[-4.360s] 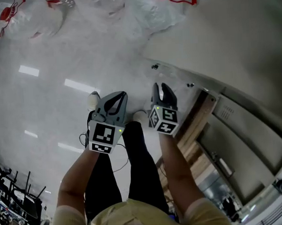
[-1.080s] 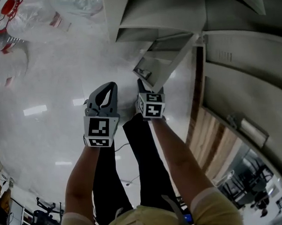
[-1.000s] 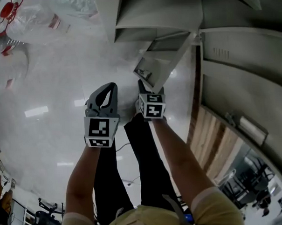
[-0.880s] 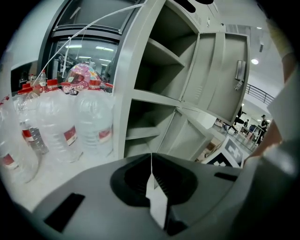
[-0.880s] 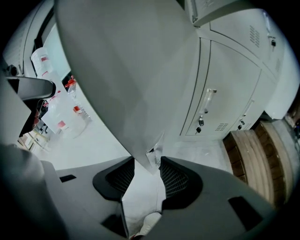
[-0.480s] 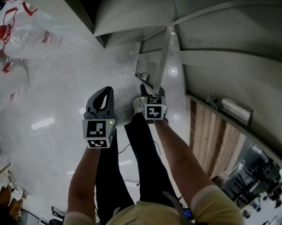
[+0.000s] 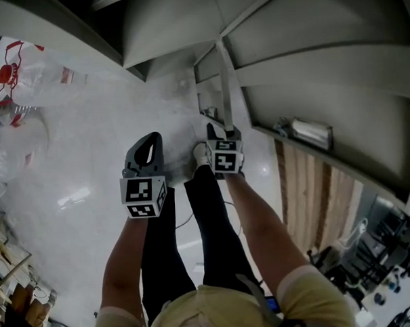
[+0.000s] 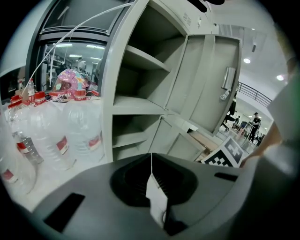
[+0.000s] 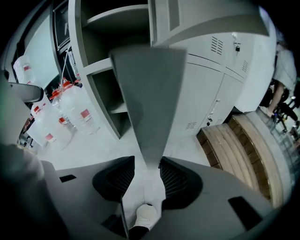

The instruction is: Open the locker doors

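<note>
One locker door (image 9: 147, 93) swung wider in right gripper (image 9: 148, 174); left gripper (image 8: 151, 161) closed.

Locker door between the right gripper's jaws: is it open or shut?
Open. The locker door stands swung out; bare shelves show beside it.

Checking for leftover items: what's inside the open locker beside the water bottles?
Only bare grey shelves show inside the open locker; its lowest compartment is partly covered by the left gripper.

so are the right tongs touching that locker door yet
Touching. The right gripper view shows the locker door narrowing down between the right tongs, whose ribbed pads close against its edge on both sides.
</note>
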Tool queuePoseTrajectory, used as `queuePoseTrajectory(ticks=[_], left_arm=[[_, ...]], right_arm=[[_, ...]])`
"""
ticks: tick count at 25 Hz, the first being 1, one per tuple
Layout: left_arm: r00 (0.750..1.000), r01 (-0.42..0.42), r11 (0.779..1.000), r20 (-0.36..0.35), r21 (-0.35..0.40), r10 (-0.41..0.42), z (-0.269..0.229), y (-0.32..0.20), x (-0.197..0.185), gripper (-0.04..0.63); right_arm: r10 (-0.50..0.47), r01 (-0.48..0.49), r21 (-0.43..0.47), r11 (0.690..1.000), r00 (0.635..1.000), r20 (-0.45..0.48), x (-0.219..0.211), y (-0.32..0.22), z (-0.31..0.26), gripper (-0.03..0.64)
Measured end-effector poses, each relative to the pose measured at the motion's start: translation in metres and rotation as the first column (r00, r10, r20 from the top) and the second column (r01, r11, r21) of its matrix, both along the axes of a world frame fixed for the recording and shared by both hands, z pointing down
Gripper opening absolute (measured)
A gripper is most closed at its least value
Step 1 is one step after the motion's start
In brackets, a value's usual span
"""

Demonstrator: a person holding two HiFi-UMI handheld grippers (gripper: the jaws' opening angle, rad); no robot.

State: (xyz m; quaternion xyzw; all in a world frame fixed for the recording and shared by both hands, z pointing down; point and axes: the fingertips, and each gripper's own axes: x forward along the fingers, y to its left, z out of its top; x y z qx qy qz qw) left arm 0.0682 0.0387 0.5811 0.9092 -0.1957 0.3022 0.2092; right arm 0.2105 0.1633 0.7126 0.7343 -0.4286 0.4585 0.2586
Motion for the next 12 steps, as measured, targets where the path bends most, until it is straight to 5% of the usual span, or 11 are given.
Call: queuePoseTrajectory(ticks=[12], left_arm=[[1.0,-0.001,1.0,-0.014,0.001,0.001,-0.059,0.001,-0.014,0.009]], right_arm=[[0.122,-0.122,0.006,0.992,0.992,-0.036,0.008,0.033,-0.06,0.167]])
